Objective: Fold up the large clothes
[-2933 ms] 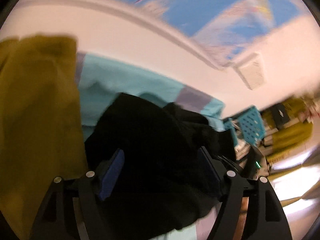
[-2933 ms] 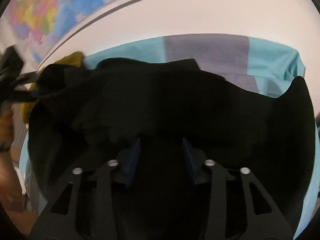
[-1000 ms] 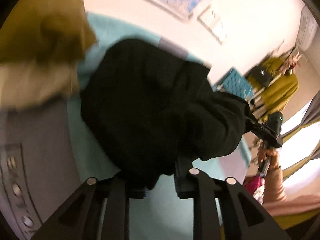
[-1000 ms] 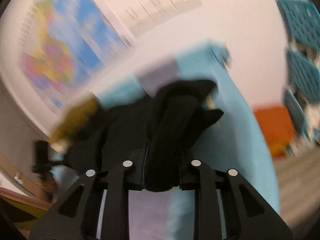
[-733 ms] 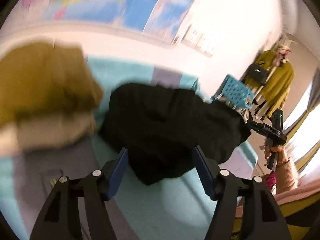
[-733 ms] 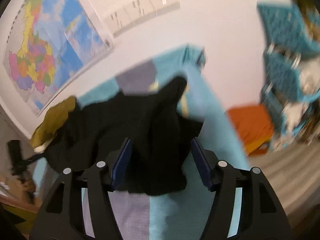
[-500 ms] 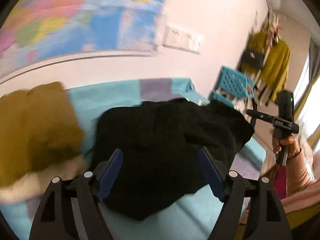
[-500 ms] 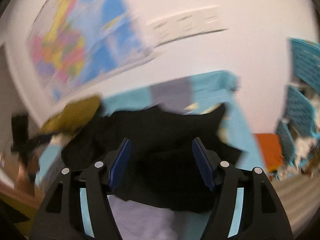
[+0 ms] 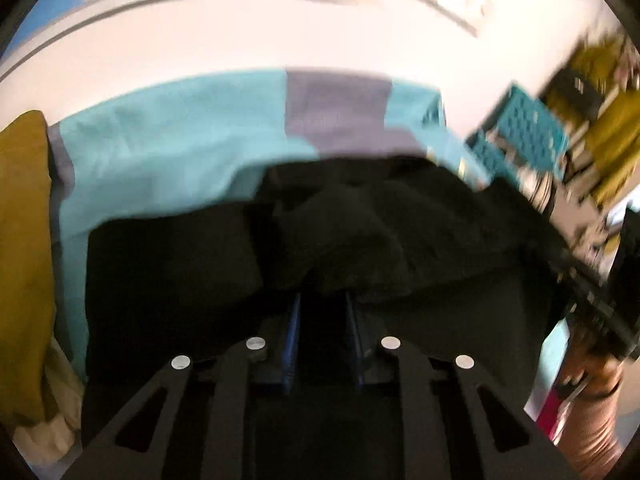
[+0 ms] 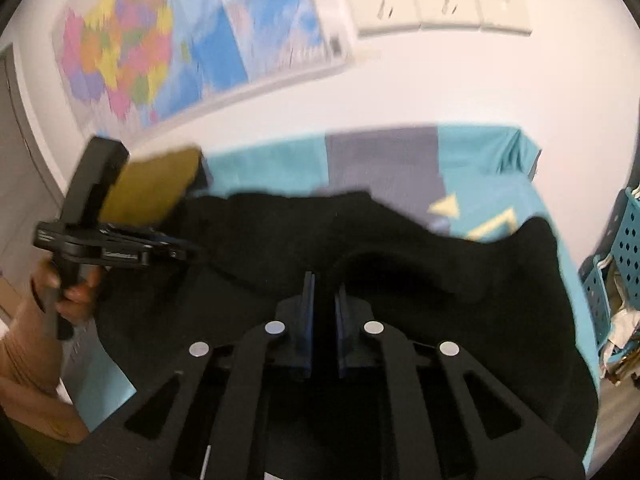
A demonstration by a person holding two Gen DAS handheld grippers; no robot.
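Black garment (image 10: 420, 264) lies bunched on the turquoise and grey sheet (image 10: 276, 168) of a bed against the wall. Right tool (image 10: 323, 286) is pressed together, pinching a fold of the black cloth. Left tool (image 9: 320, 304) is closing, its blue pads (image 9: 295, 320) narrow with dark cloth between them. Mustard clothes (image 9: 24, 248) sit piled at the left; a map (image 10: 168, 32) hangs above.

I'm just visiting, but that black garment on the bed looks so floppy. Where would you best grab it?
Probably at its near edge, coming from the front. The black garment is limp, so only a raised ridge gives the pads something to pinch. Both the left tool and right tool sit on such bunched folds now.
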